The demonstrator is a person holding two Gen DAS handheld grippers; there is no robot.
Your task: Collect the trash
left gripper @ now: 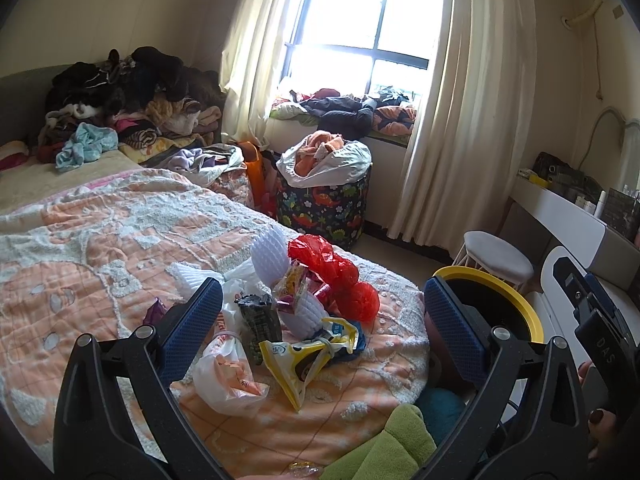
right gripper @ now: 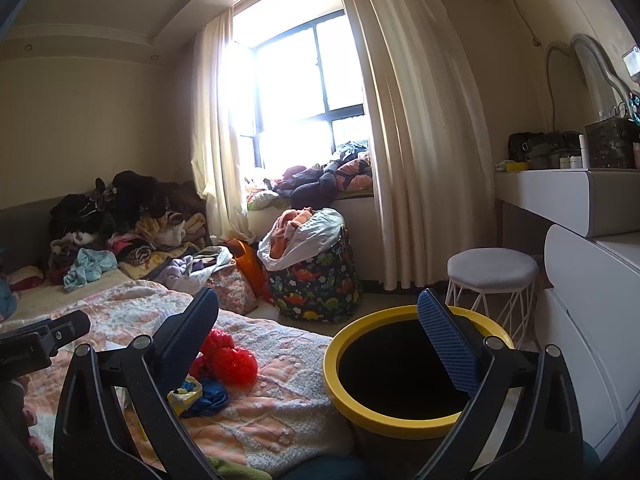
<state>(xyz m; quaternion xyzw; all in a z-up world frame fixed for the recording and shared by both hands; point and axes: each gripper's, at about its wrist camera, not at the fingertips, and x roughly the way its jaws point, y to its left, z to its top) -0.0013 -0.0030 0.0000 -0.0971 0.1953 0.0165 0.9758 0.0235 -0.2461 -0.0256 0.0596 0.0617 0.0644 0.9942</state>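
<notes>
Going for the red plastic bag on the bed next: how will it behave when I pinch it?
The red bag looks like thin crinkled film, so probably floppy and very light; it should crush flat between the fingers. Its glossy surface may be slippery, so pinch a bunched fold. It lies against the wrappers, so neighbours may drag along.

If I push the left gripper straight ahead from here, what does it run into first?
Probably the trash pile on the bed: the left gripper is open and aimed at the black wrapper and yellow wrapper lying between its fingers' line. Depth is unclear, so which one touches first is uncertain.
</notes>
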